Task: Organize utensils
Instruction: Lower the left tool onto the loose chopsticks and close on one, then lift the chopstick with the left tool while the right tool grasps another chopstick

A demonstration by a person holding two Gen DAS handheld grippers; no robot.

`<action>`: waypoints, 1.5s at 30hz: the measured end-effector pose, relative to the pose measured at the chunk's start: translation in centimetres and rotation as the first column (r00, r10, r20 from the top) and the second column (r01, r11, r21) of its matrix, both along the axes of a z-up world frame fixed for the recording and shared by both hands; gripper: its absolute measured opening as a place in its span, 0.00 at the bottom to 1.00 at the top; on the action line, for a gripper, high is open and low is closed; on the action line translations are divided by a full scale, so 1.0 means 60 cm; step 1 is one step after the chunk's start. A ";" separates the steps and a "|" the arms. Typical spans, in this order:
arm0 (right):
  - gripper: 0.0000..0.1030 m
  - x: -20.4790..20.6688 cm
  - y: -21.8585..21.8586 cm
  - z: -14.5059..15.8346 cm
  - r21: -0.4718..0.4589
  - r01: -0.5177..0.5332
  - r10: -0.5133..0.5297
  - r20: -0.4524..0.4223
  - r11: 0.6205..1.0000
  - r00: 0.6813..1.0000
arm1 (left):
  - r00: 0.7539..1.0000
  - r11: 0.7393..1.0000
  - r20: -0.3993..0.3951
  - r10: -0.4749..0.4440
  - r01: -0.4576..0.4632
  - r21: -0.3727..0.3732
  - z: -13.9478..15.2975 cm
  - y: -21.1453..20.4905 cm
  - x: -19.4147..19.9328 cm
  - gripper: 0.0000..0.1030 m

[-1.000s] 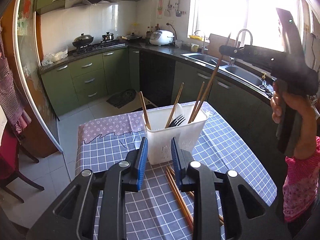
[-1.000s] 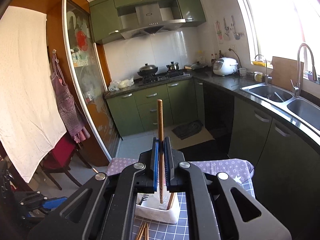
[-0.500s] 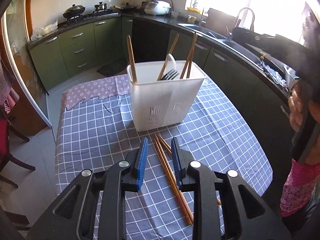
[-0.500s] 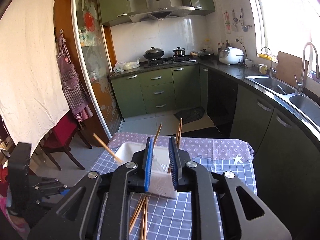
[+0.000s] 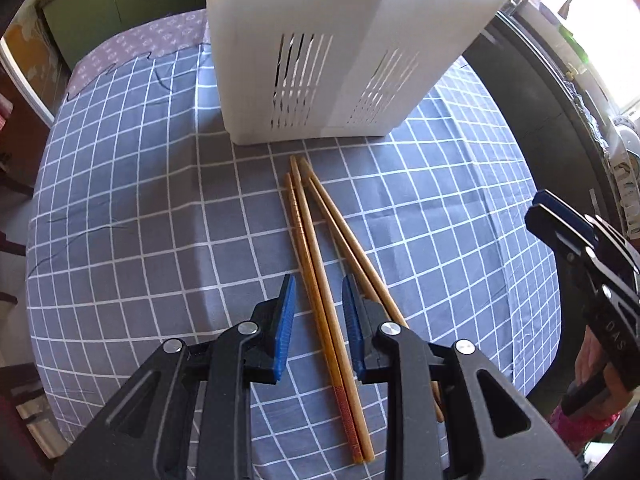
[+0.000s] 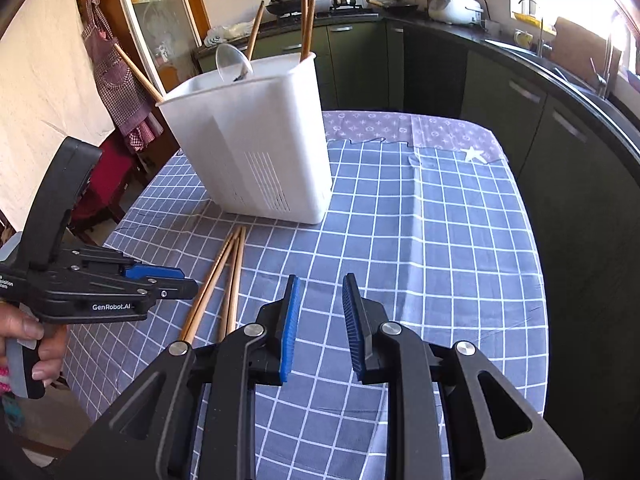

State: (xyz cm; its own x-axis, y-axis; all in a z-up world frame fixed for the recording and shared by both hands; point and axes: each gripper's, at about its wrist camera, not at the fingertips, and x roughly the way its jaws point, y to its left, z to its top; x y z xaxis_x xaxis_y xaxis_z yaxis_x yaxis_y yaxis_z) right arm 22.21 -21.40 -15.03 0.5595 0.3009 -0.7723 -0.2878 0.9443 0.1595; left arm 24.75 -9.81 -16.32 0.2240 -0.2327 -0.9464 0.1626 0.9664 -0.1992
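Left wrist view. My left gripper [image 5: 318, 312] points steeply down at the bench [image 5: 140, 208], its fingers [image 5: 285, 320] apart and empty. They straddle two of the chopsticks [image 5: 316, 280] lying loose on the checked cloth, with a third stick passing under the right finger; no pad presses on wood. I judge this stance to be a lining-up for a pick. The sticks lie with their tips just short of the white holder [image 5: 320, 52], which stands upright beyond them. My right gripper [image 5: 580, 248] shows at the right edge, beside the bench rim, held in my hand [image 5: 588, 364].

Right wrist view. My right gripper [image 6: 318, 324] has its fingers [image 6: 289, 328] apart with nothing between them; they have just been opening, and only bare cloth lies below. It points at the empty part of the bench [image 6: 440, 240], well to the side of the chopsticks [image 6: 224, 276]. This view alone shows the holder's [image 6: 256, 148] open top, with chopsticks already standing in it [image 6: 306, 20] and a spoon [image 6: 232, 62] leaning inside. It also shows my left gripper [image 6: 176, 280] side-on, low over the loose sticks.
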 end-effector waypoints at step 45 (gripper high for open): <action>0.30 0.037 0.041 -0.035 0.063 -0.089 0.096 -0.117 0.994 0.989 | 0.968 0.999 0.250 0.023 -0.032 0.033 0.109 0.017 -0.049 0.06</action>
State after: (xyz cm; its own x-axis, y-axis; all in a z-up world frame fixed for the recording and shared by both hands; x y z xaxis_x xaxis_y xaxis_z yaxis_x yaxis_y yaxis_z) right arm 24.41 -18.92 -17.15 0.4320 0.3930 -0.8117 -0.3496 0.9027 0.2510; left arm 21.82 -8.77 -9.80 0.4599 -0.1895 -0.8676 0.1755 0.9771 -0.1203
